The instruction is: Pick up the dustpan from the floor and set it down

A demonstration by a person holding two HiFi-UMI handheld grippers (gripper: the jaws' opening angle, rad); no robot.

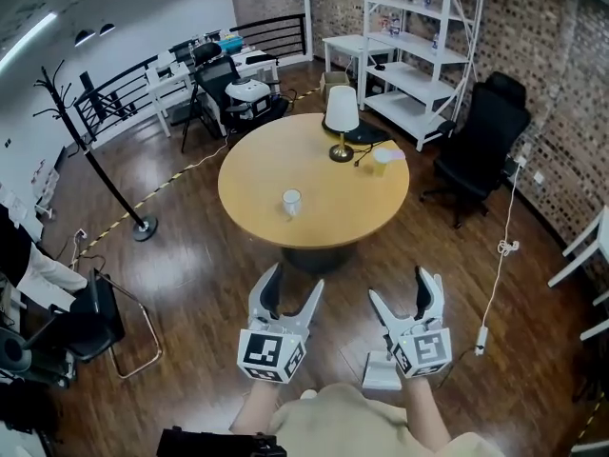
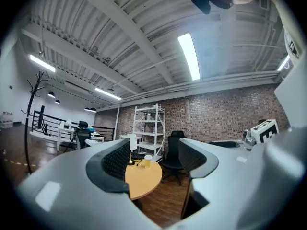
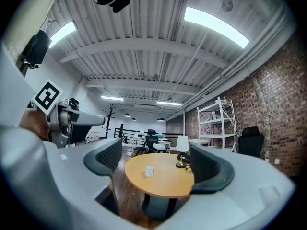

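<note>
Room: brick wall [image 1: 533, 46], glossy dark plank floor [image 1: 190, 255]. Round table [image 1: 324, 227], smooth pale wood top, bearing a small white cup [image 1: 291, 201] and a brass-stemmed lamp [image 1: 342, 122] with a conical white shade. Left gripper [image 1: 297, 284]: jaws spread, ribbed dark pads, nothing between them. Right gripper [image 1: 398, 288]: likewise released and empty. Dustpan [image 1: 379, 374]: flat, white, lay on the floor just under the right gripper, partly hidden by it, ungrasped.
</note>
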